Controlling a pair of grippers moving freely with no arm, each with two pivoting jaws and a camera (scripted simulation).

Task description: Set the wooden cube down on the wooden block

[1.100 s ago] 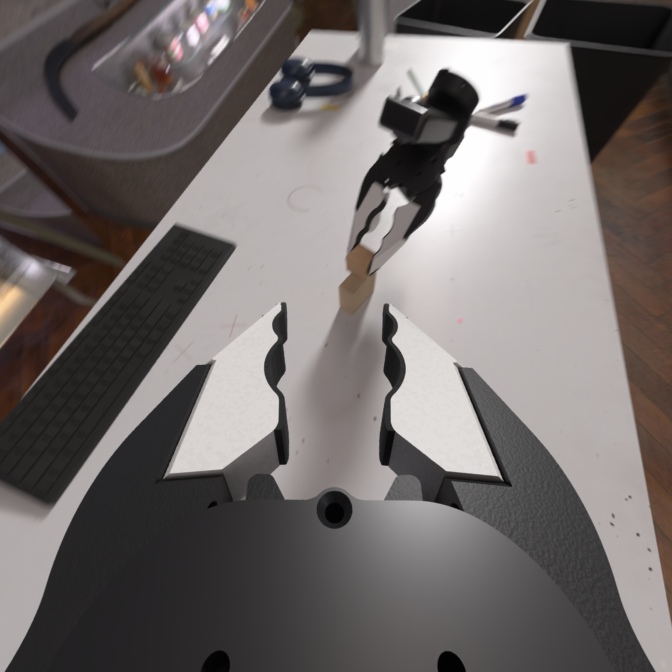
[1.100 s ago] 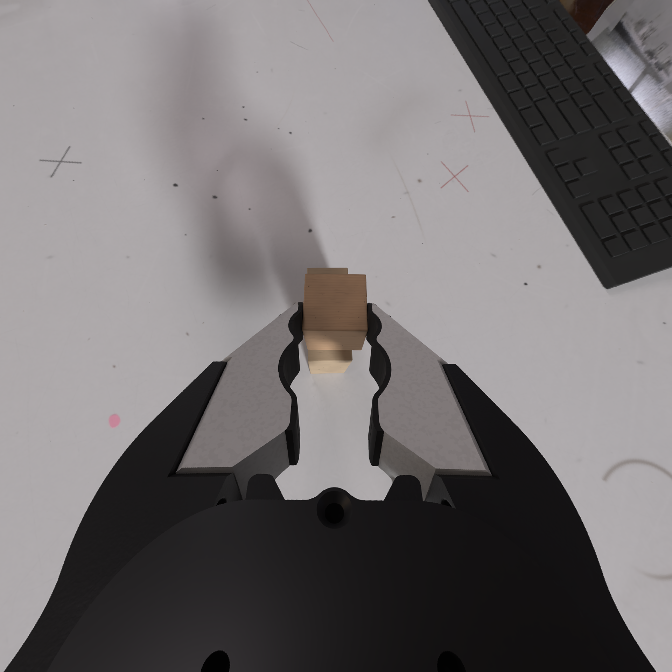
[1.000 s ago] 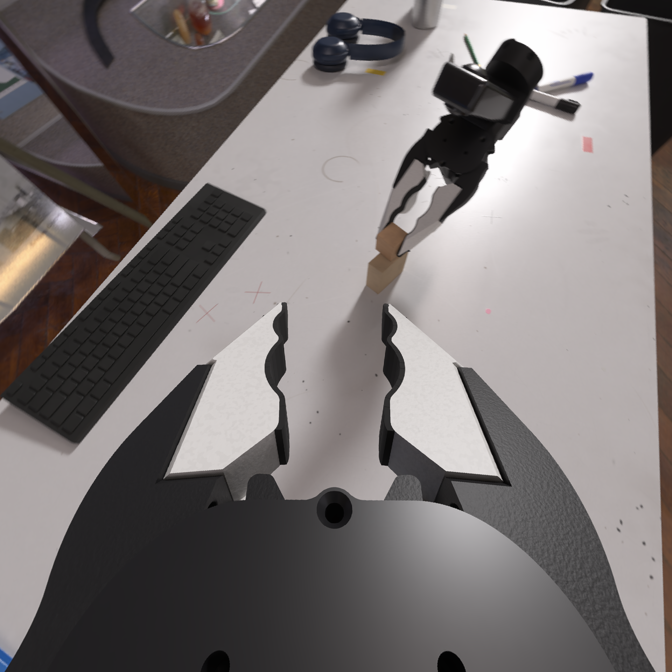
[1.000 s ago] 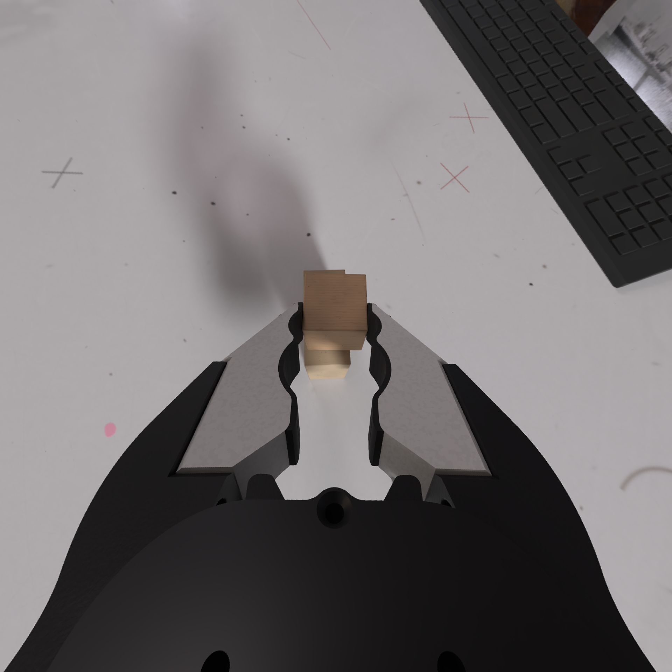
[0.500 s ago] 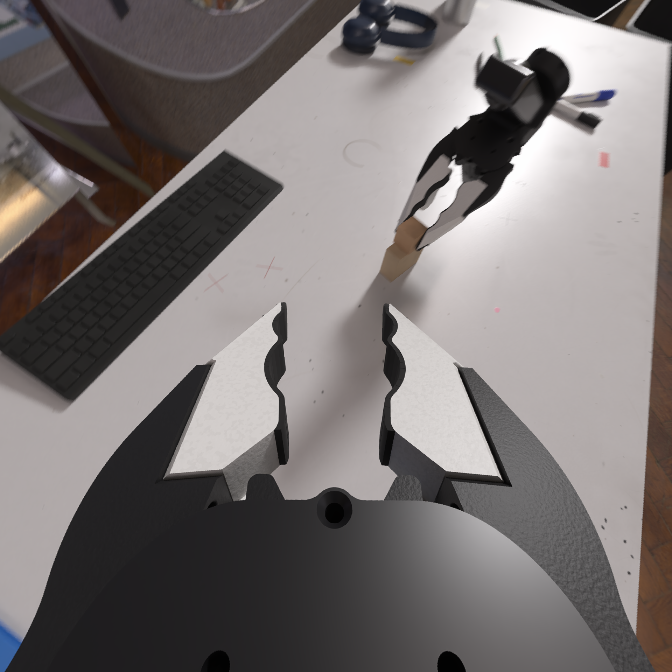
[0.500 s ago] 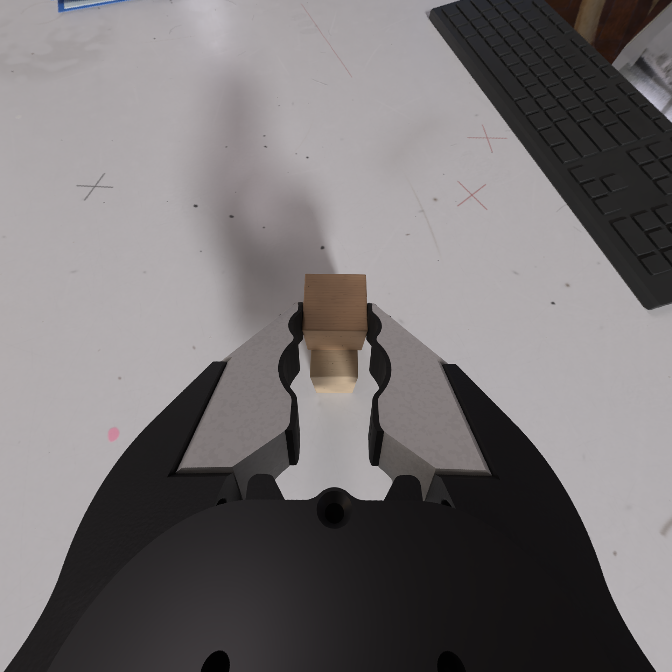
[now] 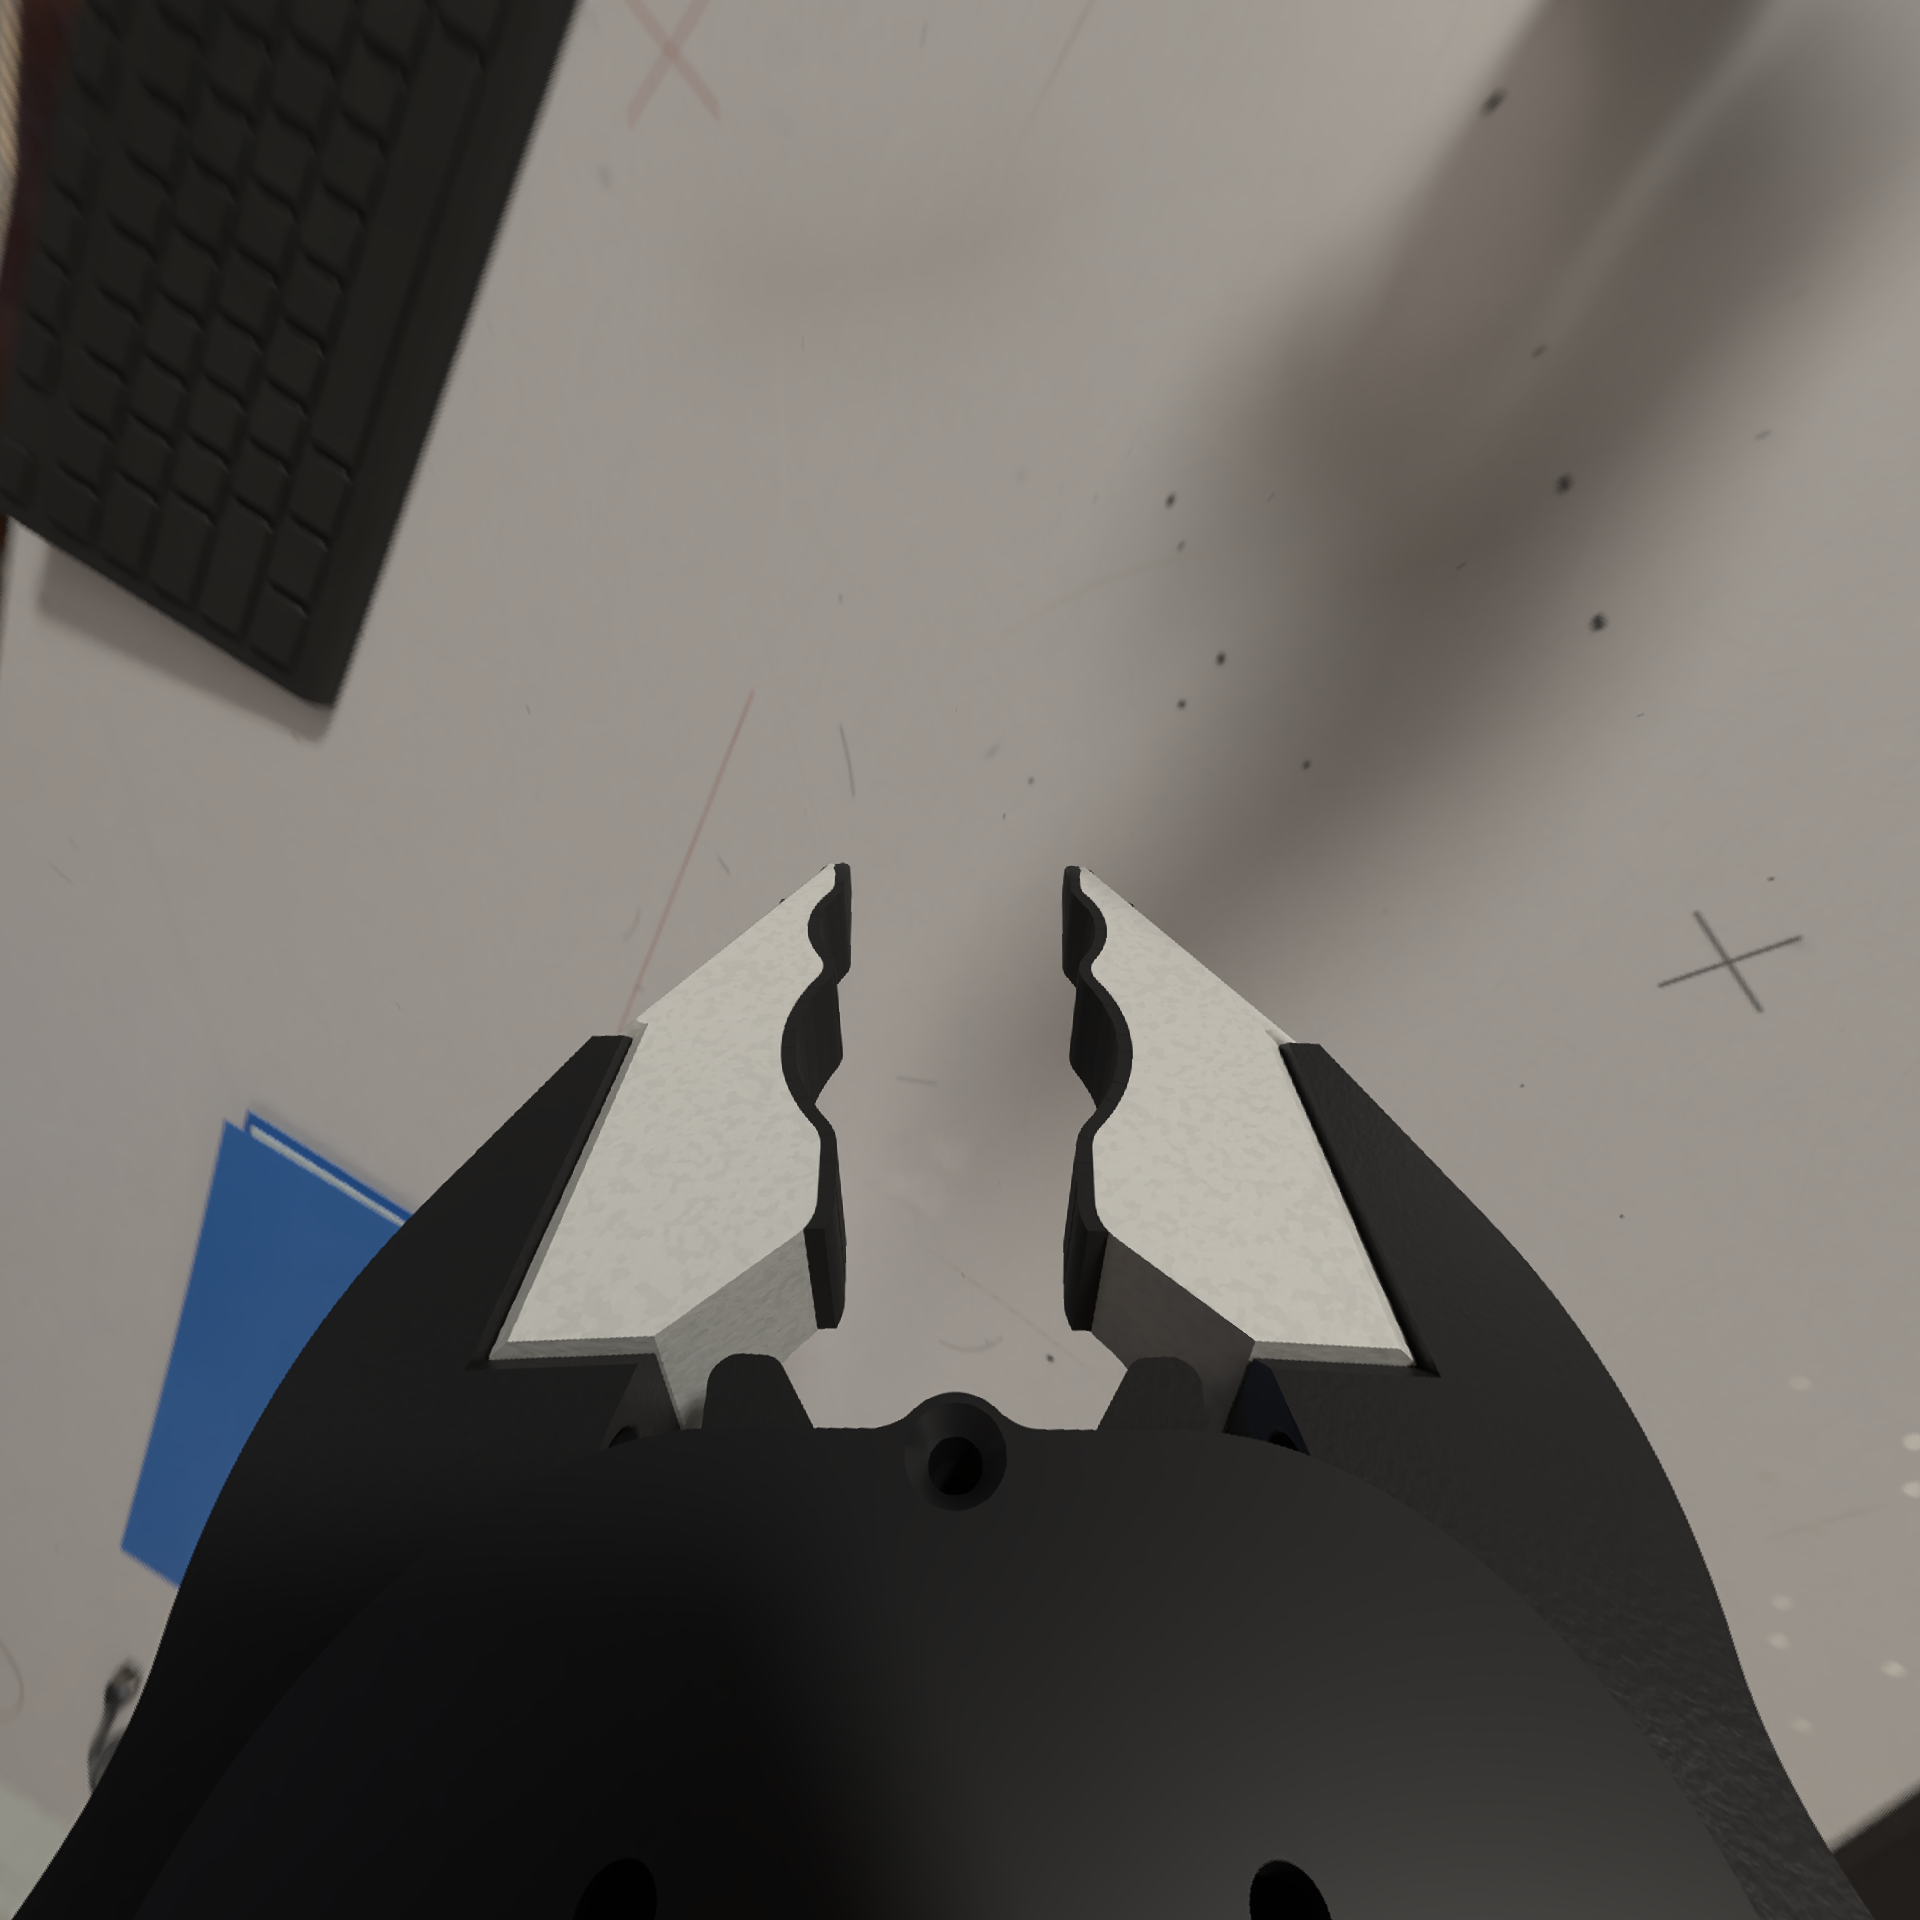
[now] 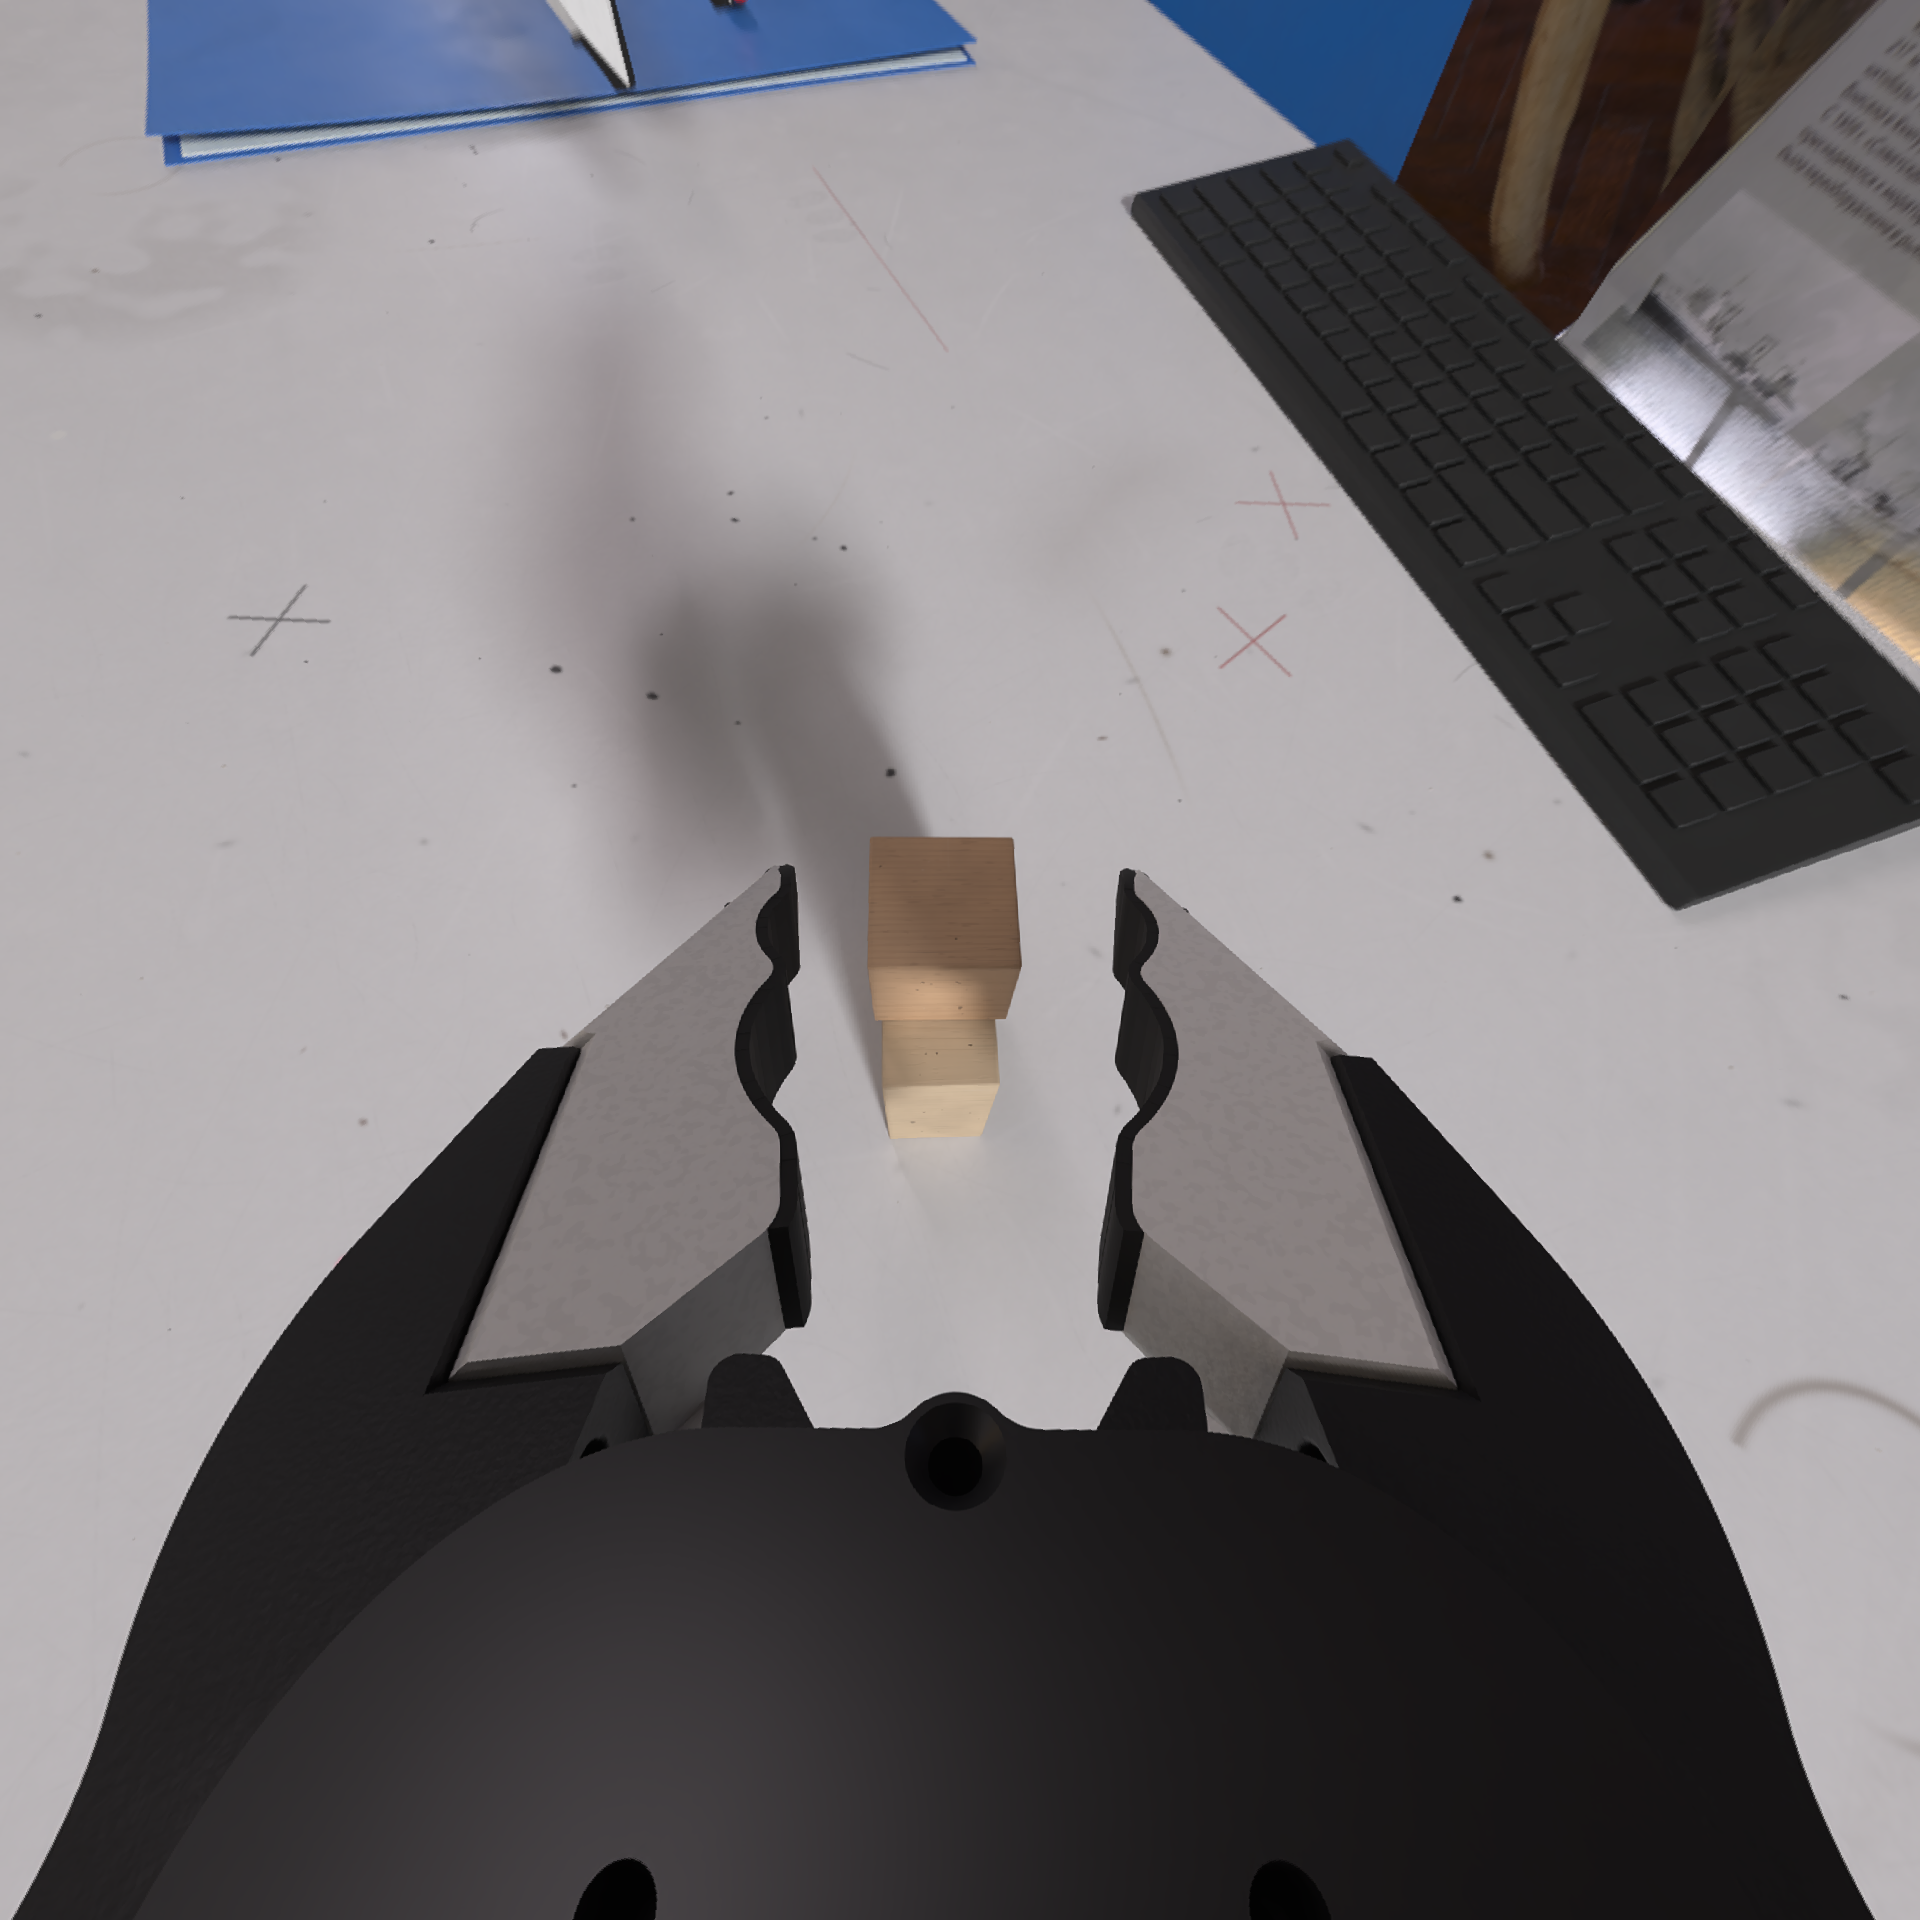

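Note:
In the right wrist view the wooden cube (image 8: 941, 914) rests on top of the paler wooden block (image 8: 940, 1081), which stands on the white table (image 8: 416, 935). My right gripper (image 8: 951, 883) is open, its fingers on either side of the cube with a clear gap on both sides. My left gripper (image 7: 956, 883) is open and empty, pointing down at bare table; the cube and block are not in its view.
A black keyboard lies at the right in the right wrist view (image 8: 1558, 499) and at the upper left in the left wrist view (image 7: 229, 312). A blue folder lies at the far edge (image 8: 540, 83) and beside my left gripper (image 7: 249, 1351). A printed sheet (image 8: 1787, 343) sits beyond the keyboard.
My right gripper has opened and let go of the cube, which now sits on the block. My left gripper has drawn back and tilted down, so the blocks left its view.

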